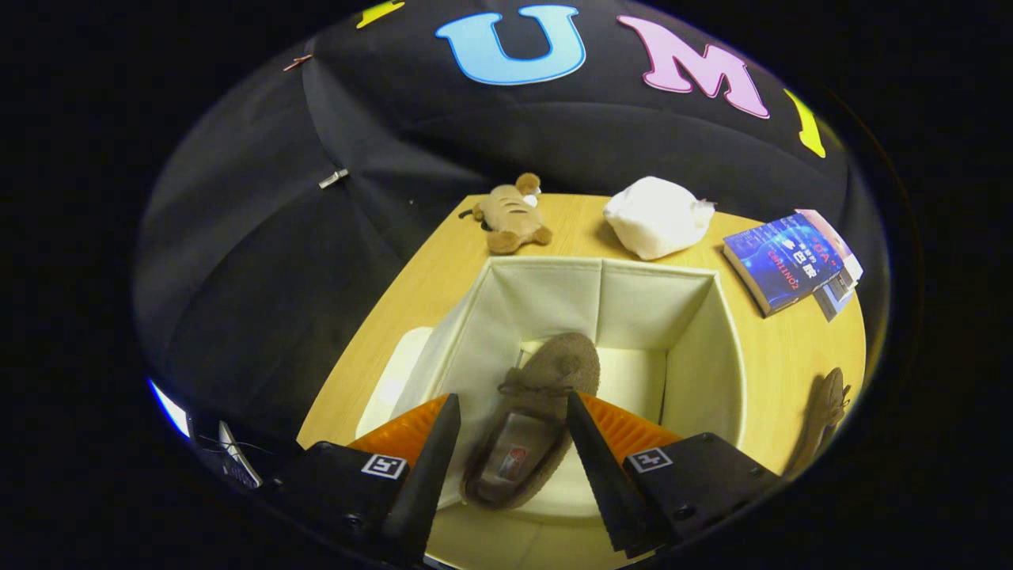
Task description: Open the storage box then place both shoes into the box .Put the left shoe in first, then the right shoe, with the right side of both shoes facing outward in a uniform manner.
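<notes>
Gripper view: gripper (510, 423) above open box (716, 348), fingers spread — shoe (534, 419) seen between them, not pressed by either. Shoe lies on box floor, toe toward far wall. Box sits mid-tabletop (783, 372). Second shoe (823, 416) on tabletop near right edge, just beside box. Along far edge — plush toy (510, 215), white bundle (657, 215); book (783, 260) at far right corner.

The second shoe (823, 416) beside the box (716, 356) lies dim and partly cut off.
</notes>
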{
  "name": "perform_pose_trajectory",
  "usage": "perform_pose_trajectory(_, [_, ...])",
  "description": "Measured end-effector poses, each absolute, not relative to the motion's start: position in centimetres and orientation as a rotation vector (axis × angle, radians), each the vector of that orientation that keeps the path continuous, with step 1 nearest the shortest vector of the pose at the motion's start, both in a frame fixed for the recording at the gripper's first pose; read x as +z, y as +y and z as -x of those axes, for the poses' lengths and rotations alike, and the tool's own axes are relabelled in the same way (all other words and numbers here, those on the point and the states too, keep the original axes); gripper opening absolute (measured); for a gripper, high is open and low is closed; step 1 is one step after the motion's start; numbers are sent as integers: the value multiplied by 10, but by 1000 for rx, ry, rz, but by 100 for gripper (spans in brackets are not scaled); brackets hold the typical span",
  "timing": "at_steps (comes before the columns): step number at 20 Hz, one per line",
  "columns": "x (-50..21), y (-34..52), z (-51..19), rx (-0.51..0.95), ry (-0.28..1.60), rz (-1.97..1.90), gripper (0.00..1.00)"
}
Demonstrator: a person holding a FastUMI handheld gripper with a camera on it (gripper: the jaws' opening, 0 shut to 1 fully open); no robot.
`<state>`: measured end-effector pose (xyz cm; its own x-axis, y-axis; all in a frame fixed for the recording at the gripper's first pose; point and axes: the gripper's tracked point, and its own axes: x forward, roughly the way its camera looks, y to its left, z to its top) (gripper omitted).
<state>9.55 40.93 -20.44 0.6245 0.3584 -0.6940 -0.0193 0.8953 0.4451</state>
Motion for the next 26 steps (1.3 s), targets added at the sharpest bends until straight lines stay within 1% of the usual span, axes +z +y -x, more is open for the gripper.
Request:
perform_pose_trajectory(5, [-155, 348, -84, 248, 710, -384, 87])
perform_pose_trajectory(7, [-143, 308, -70, 237, 672, -352, 88])
perform_pose_trajectory(10, [-145, 237, -43, 189, 658, -303, 90])
perform_pose_trajectory(14, [-170, 133, 1, 90, 699, -270, 90])
perform_pose_trajectory(17, [-208, 71, 36, 22, 772, -281, 90])
perform_pose_trajectory(21, [-265, 17, 79, -40, 889, -245, 90])
perform_pose_trajectory(26, [-332, -18, 100, -83, 990, -215, 91])
